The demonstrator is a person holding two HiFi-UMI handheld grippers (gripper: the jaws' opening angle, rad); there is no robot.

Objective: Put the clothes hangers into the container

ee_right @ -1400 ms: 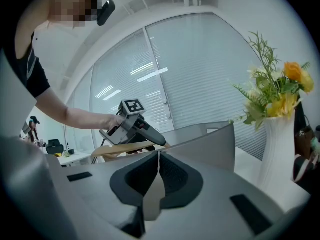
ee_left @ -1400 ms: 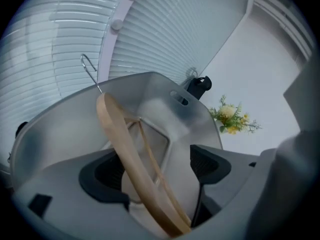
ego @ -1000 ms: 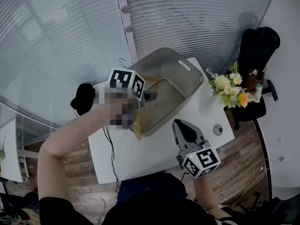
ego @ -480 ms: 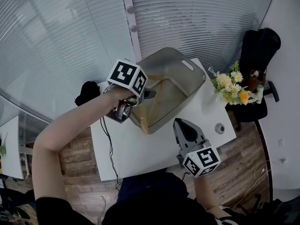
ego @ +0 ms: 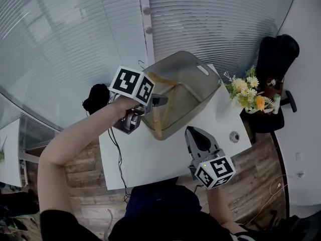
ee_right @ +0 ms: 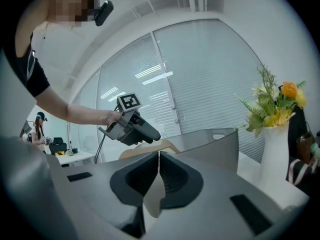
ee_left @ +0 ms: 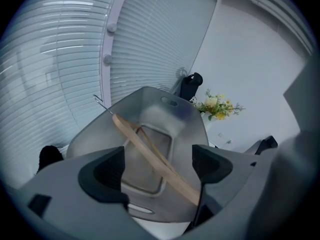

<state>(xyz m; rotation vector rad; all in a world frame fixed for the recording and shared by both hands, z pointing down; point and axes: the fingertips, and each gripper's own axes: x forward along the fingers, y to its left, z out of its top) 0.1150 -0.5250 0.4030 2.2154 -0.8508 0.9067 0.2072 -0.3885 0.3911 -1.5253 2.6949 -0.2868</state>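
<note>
At the far left of the white table (ego: pixel 150 159) a dark bundle (ego: pixel 95 97) sits by the edge, and I cannot tell what it is. My left tongs (ee_left: pixel 159 168) are held out over the near rim of the grey container (ego: pixel 196 92), their marker cube uppermost in the head view. The jaws are spread wide and nothing is clamped between them. Through that gap I look straight down into the container, where the wooden hanger (ee_left: pixel 150 153) lies. It is tilted, with its wire hook (ee_left: pixel 100 102) poking up over the far left rim and its lower end down by my right-hand pad (ee_left: pixel 210 164). Whether wood and pad touch there I cannot tell. The container stands towards the back of the table, close to the slatted blinds (ego: pixel 210 19). Its slotted handle is at the far end.

My right tongs (ee_right: pixel 158 170) hang low over the near right part of the table, well apart from the container. Their jaws are pressed together with nothing between them. A small round thing (ego: pixel 234 136) lies on the table to their right. Past it, at the right edge, a white vase (ee_right: pixel 275 169) holds yellow and white flowers (ego: pixel 246 91), and a black chair (ego: pixel 277 54) stands behind them
</note>
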